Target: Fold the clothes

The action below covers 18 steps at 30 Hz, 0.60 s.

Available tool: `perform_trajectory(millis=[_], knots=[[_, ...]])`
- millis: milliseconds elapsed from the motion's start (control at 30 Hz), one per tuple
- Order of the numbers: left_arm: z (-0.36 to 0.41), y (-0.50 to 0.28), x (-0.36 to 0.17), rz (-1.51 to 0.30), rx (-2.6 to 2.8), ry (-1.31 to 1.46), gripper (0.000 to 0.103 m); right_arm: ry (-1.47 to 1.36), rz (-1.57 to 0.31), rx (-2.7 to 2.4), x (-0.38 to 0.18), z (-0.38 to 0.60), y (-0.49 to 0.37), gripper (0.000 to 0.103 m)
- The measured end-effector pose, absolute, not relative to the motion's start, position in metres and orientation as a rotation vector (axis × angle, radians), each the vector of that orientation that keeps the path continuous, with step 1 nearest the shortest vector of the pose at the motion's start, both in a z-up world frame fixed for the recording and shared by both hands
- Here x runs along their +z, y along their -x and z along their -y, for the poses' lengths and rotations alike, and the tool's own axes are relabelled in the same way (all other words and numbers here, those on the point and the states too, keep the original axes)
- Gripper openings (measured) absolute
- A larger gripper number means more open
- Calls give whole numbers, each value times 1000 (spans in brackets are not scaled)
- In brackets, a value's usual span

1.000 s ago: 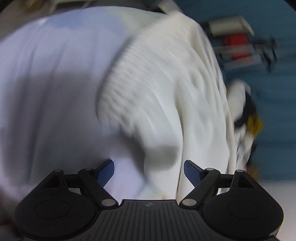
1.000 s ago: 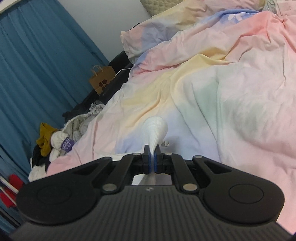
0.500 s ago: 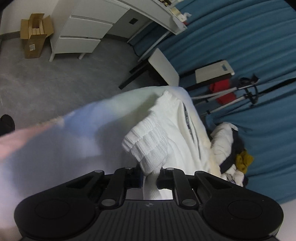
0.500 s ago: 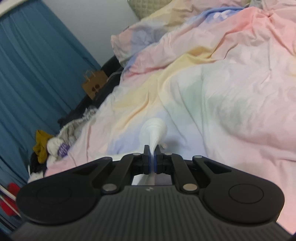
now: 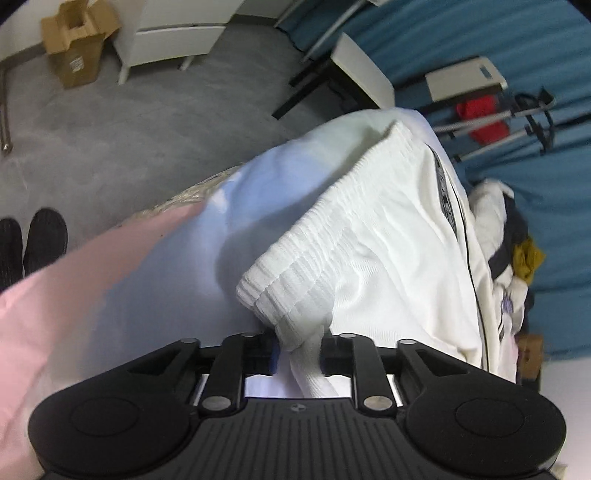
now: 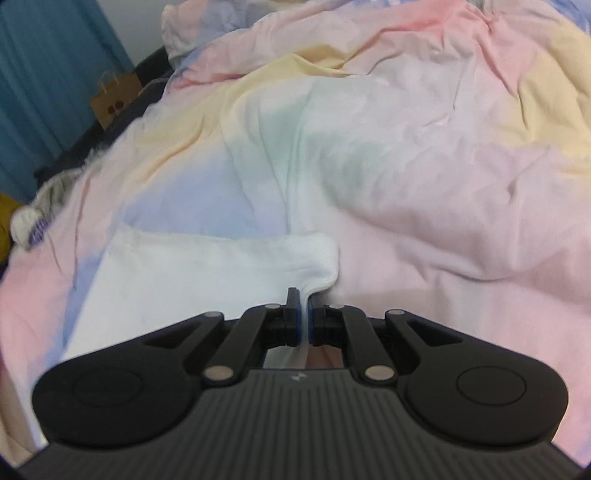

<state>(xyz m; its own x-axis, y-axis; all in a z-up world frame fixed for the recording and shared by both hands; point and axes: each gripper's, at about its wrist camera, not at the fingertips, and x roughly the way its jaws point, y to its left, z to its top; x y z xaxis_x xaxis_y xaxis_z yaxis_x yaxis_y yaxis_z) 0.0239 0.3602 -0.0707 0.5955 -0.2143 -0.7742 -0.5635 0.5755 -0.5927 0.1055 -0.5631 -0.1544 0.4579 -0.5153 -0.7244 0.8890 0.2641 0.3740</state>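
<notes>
Your left gripper [image 5: 297, 356] has a thick ribbed edge of a white garment [image 5: 369, 251] between its jaws; the jaws are opening, though the bunched cloth still fills the gap and touches both blue pads. Just beyond the fingertips the ribbed band rises in a fold, and the rest of the garment spreads away to the right over a pastel duvet [image 5: 122, 280], which is pink and pale blue here. Past the bed's edge you see grey floor, two dark shoes [image 5: 33, 240] at the left, a cardboard box [image 5: 74, 55] and a white cabinet [image 5: 177, 33] farther off. To the right sits a heap of clothes [image 5: 509, 266] before a blue curtain [image 5: 517, 40].

Your right gripper [image 6: 303, 321] is clamped on another corner of the white garment [image 6: 207, 269], its pads nearly together with a thin pinch of cloth between them. The garment lies flat on the duvet [image 6: 424, 147] just ahead and to the left. Beyond it the rumpled bedding stretches away. A brown paper bag [image 6: 114, 98] stands at the far left by the curtain [image 6: 48, 74].
</notes>
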Motion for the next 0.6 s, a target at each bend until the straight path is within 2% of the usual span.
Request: perform_trajectory(millis=[67,133,167,233,300,367,600], knots=[[-360,-22,-61,-942,230,920,34,-842,-490,-1006,-148,558,-106,8],[-355,-20,-49,-928,212,865,51,-819,-459,-1000,-139,554,-108,9],[-351,-15,-43,-917,205,837,54,-802,-448,-991,-134,552,-110,11],[-345,-5,-29,-889,196,765,64,-767,-435,-973,-124,549,-113,20],[-335,5,-10,-847,186,674,69,-738,-405,-957,-114,544,-116,55],[-321,8,9,-799,170,586,79,-697,-364,-958,-103,535,-116,74],[-238,-24,51,-691,14,357,85,-569,-266,-863,-65,498,-120,75]])
